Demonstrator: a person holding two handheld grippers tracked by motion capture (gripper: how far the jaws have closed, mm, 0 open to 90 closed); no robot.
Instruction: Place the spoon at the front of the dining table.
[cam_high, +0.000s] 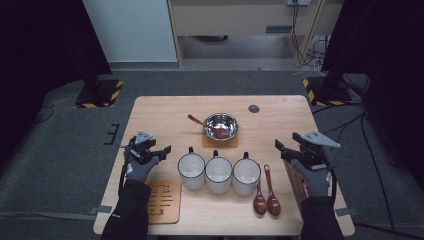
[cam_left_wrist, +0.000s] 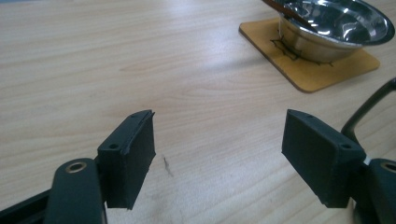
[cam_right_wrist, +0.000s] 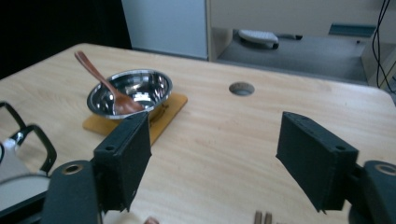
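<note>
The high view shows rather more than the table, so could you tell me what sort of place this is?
Probably a lab or studio set up for recording: black curtains, stands with hazard-striped bases, loose cables on grey carpet, around a wooden table.

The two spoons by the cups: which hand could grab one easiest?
Probably the right. The right claw hangs open just beside the two spoons, while the left claw sits beyond the three cups.

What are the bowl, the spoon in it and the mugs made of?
Bowl: polished metal, probably steel; it mirrors the room. Spoon in it: glossy red-brown, looks like lacquered wood, possibly plastic. Mugs: white with black rims and handles, likely enamel or ceramic; hard to tell which.
</note>
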